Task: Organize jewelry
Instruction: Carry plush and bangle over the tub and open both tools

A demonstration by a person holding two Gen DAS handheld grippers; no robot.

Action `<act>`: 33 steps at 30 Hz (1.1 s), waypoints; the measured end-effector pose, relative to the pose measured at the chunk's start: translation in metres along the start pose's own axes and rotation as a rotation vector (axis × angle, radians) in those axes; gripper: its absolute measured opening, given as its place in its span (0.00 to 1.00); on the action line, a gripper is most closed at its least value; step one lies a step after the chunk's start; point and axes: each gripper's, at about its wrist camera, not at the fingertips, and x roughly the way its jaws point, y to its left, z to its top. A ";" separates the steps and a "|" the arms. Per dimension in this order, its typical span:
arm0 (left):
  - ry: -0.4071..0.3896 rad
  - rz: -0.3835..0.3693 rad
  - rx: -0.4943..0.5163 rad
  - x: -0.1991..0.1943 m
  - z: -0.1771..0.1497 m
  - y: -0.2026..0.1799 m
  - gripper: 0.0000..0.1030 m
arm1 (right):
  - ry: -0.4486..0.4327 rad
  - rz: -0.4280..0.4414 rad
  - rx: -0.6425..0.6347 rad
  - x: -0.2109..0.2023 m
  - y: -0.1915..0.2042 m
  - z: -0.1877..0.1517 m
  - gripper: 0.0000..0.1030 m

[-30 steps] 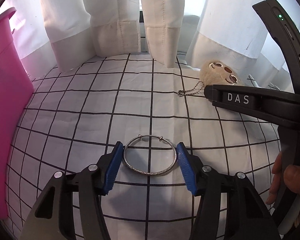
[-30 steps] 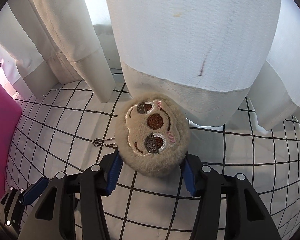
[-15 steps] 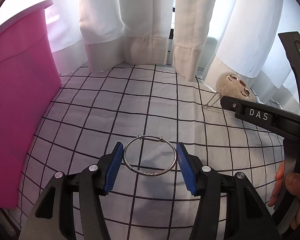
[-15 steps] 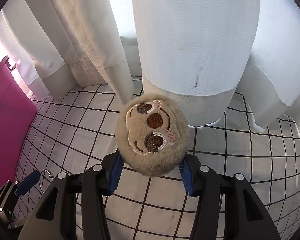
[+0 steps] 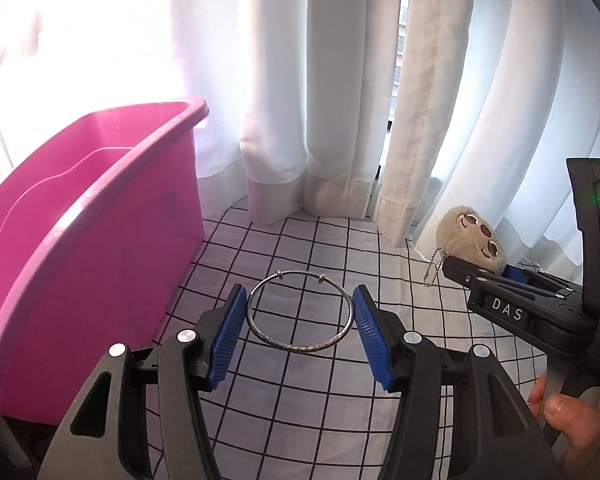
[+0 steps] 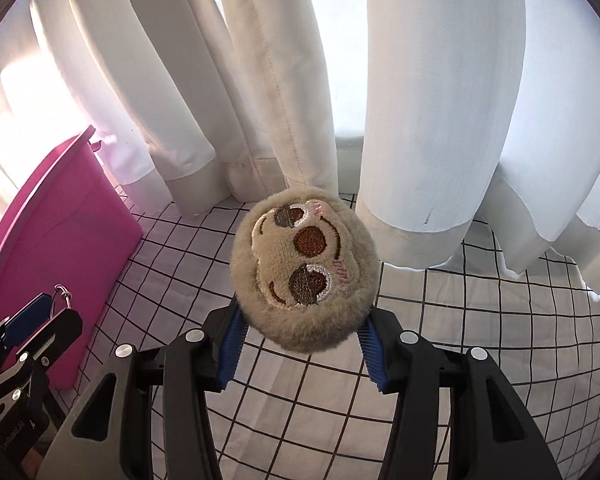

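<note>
Both items are lifted and, I think, on the way to the pink bin (image 5: 100, 216) at the left of the frame; the next move asks to bring each over its rim before letting go. The left hand-held gripper (image 5: 300, 322) is clamped on the silver bangle (image 5: 300, 312), wide apart. The right hand-held gripper (image 6: 300, 346) is clamped on the plush sloth keychain (image 6: 304, 268).

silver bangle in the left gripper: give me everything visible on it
The silver bangle is a thin metal hoop, smooth at the far side, with a textured or engraved near arc. Two small wire coils sit on the far arc, like a sliding adjuster. It is held roughly level between the left gripper, its blue ribbed pads pressing opposite sides, above the grid-patterned cloth. Nothing else touches it. The pink bin stands to its left.
</note>
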 end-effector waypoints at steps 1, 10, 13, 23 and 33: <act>-0.013 0.004 -0.004 -0.007 0.004 0.005 0.52 | -0.010 0.006 -0.009 -0.002 0.009 0.002 0.47; -0.135 0.085 -0.064 -0.070 0.040 0.064 0.52 | -0.109 0.084 -0.138 -0.052 0.094 0.036 0.47; -0.170 0.137 -0.102 -0.090 0.051 0.090 0.52 | -0.145 0.129 -0.192 -0.064 0.131 0.048 0.47; -0.180 0.357 -0.230 -0.119 0.072 0.196 0.52 | -0.162 0.280 -0.343 -0.063 0.250 0.080 0.47; -0.003 0.400 -0.325 -0.068 0.054 0.251 0.52 | 0.001 0.273 -0.458 0.011 0.340 0.082 0.47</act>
